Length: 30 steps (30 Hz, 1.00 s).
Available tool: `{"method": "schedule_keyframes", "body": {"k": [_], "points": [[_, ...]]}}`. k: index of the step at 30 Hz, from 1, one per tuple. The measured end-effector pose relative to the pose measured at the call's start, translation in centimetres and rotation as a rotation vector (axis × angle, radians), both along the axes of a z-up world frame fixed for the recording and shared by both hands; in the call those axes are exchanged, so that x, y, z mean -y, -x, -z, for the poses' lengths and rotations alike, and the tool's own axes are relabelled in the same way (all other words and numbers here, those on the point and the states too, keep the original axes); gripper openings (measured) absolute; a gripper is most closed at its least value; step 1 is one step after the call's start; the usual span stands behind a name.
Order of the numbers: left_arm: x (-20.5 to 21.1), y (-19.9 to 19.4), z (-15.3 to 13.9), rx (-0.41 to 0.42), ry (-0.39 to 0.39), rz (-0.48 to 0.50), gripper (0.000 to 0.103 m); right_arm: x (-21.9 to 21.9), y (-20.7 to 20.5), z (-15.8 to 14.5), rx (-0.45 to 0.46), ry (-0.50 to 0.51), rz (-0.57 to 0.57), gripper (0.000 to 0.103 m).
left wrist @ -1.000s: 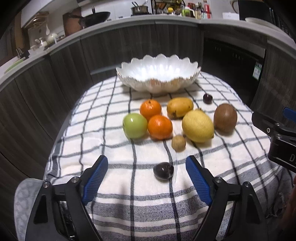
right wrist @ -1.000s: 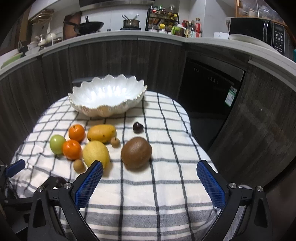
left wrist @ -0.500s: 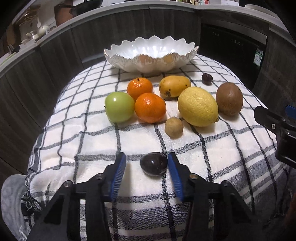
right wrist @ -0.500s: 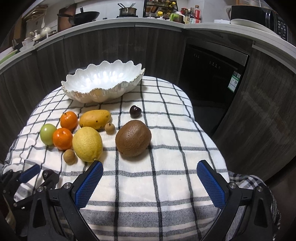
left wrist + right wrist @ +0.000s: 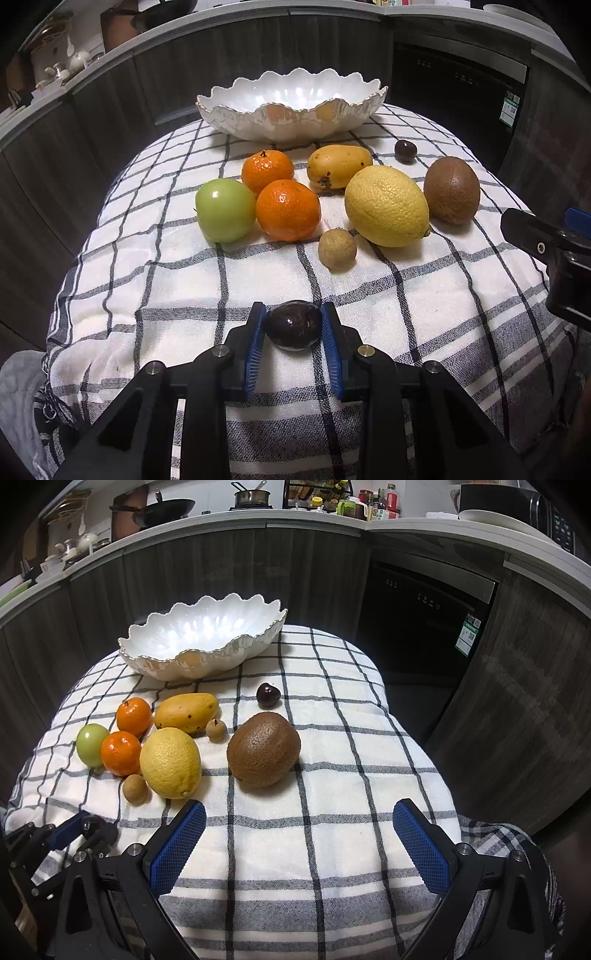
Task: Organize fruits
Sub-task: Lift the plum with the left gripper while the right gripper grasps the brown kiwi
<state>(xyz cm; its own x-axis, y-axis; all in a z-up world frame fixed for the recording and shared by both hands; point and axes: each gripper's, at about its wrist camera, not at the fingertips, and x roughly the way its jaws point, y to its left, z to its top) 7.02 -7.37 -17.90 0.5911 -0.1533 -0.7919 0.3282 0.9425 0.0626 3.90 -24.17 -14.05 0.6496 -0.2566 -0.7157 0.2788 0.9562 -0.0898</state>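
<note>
At lower left of the right wrist view, the left gripper point(image 5: 86, 829) is half cut off, its jaws closing on a dark plum point(image 5: 293, 325) barely visible there. Checked cloth point(image 5: 424, 295) covers the table below dark cabinets point(image 5: 221, 565). Lower centre, the right gripper point(image 5: 299, 843) angles down, spread wide, empty.

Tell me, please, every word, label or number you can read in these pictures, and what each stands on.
None can be read.
Green and white sticker on the dark appliance door: print too small.
Bottles and jars on the counter: labels blurred.
Appliance control markings: only dots.
</note>
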Motion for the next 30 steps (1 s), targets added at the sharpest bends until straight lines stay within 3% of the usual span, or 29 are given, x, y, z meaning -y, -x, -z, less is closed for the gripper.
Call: {"method": "schedule_keyframes", "body": {"k": [18,30], "points": [[-3.1,-0.2,-4.3,0.108,0.007,-0.063,0.030,-2.4,-1.0,-2.4,0.027,0.015,-0.075,0.102],[-3.2,-3.2,-6.4,0.180,0.038,-0.117,0.030,-0.7,-6.0,-2.7,0.030,0.009,-0.002,0.102]]}}
